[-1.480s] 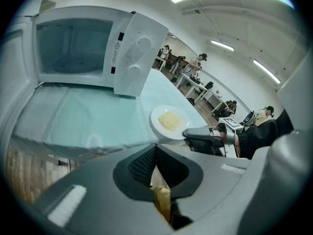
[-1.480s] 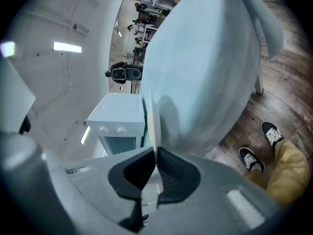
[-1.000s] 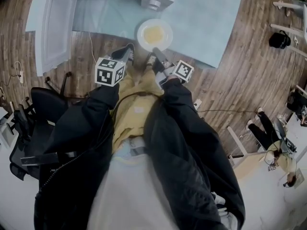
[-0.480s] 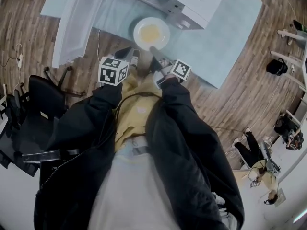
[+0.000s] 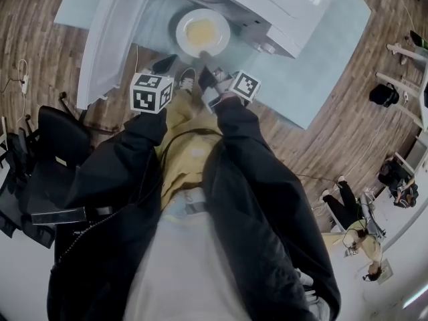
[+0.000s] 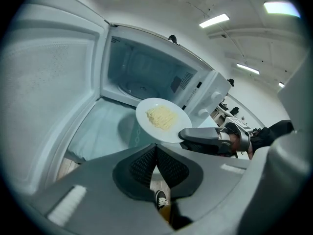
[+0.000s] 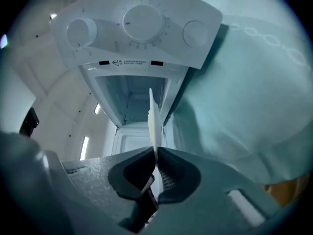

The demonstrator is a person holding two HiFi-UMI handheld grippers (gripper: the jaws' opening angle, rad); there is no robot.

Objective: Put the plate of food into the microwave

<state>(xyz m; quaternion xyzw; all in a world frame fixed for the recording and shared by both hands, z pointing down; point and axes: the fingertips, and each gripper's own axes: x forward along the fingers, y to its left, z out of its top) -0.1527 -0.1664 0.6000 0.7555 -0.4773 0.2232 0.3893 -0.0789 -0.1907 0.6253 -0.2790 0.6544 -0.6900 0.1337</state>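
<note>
Both arms reach forward and down from the body in black sleeves, elbows close to the torso; the right sleeve (image 5: 264, 172) runs straight toward the plate (image 5: 202, 33), the left sleeve (image 5: 114, 169) angles slightly outward.

The right gripper (image 5: 204, 60) is held out furthest, jaws pointing at the microwave (image 5: 261, 5); its jaws pinch the plate's near rim, and in the right gripper view the plate (image 7: 152, 114) shows edge-on, rising out of the pads of the right gripper (image 7: 155, 155); the grip carries the plate clear of the cloth (image 5: 314, 59).

The plate (image 6: 163, 120) hangs roughly level in front of the open cavity (image 6: 146, 77), above the cloth (image 6: 102, 126) and not inside; a heap of pale yellow food (image 6: 162, 116) sits at its middle; the right gripper (image 6: 187, 134) meets its rim from the right in the left gripper view.

The left gripper (image 5: 164, 63) is held just beside the right one, lower and to the left of the plate, apart from it; the jaws of the left gripper (image 6: 156, 150) are pressed together with nothing between them, aimed toward the cavity.

The door (image 5: 100, 39) stands swung wide to the left; the same door (image 6: 49, 97) fills the left of the left gripper view; the knobs (image 7: 142, 22) of the panel show above the cavity in the right gripper view.
</note>
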